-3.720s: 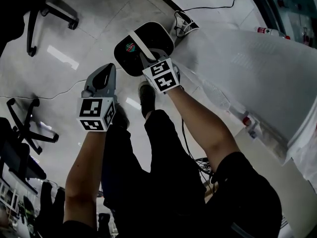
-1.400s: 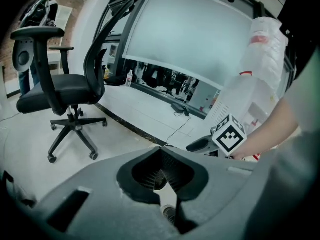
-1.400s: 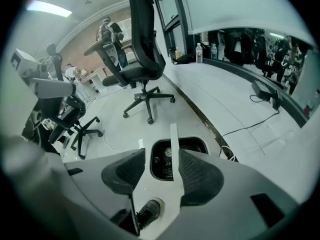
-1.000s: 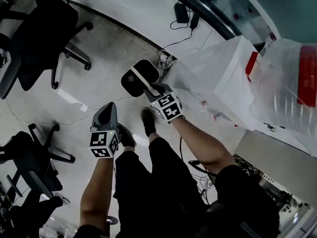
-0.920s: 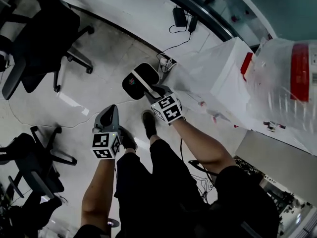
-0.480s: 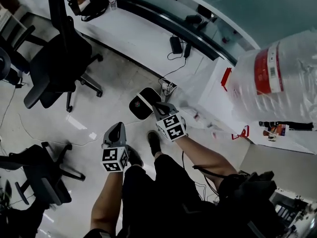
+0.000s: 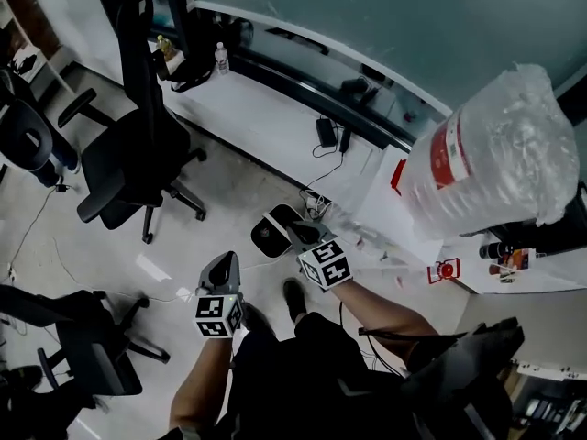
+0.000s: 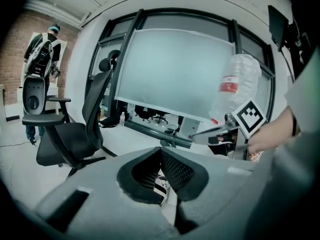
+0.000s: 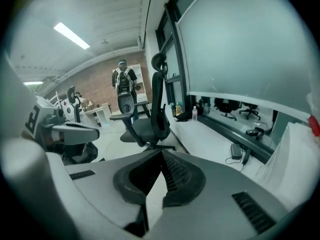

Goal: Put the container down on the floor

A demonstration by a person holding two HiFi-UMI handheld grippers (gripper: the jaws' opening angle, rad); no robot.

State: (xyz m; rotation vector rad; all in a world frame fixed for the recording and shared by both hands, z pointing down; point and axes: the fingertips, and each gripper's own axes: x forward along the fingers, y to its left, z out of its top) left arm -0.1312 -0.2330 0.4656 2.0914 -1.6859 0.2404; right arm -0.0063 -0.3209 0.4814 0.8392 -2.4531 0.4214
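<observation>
The container [image 7: 272,233], black inside with a white rim, stands on the pale floor in the head view. My right gripper [image 7: 297,229] hangs over its right edge, well above it. Its jaws have just been closing and now meet, with nothing between them [image 9: 161,152]. My left gripper [image 7: 223,266] is to the left of the container and nearer me, apart from it. Its pads touch at the tip [image 8: 161,149] and hold nothing. From the left gripper view the right gripper [image 8: 205,133] shows with its marker cube. The right gripper view shows the left gripper [image 9: 75,132].
Black office chairs [image 7: 128,168] stand to the left. A white table [image 7: 404,236] at the right bears a big plastic-wrapped bundle [image 7: 486,154]. Cables and a power brick [image 7: 326,134] lie on the floor by the glass wall. A person [image 9: 123,79] stands far off.
The right gripper has let go of the container's rim and shut. Both grippers have risen away from the floor. The head view has lifted and now takes in more of the room.
</observation>
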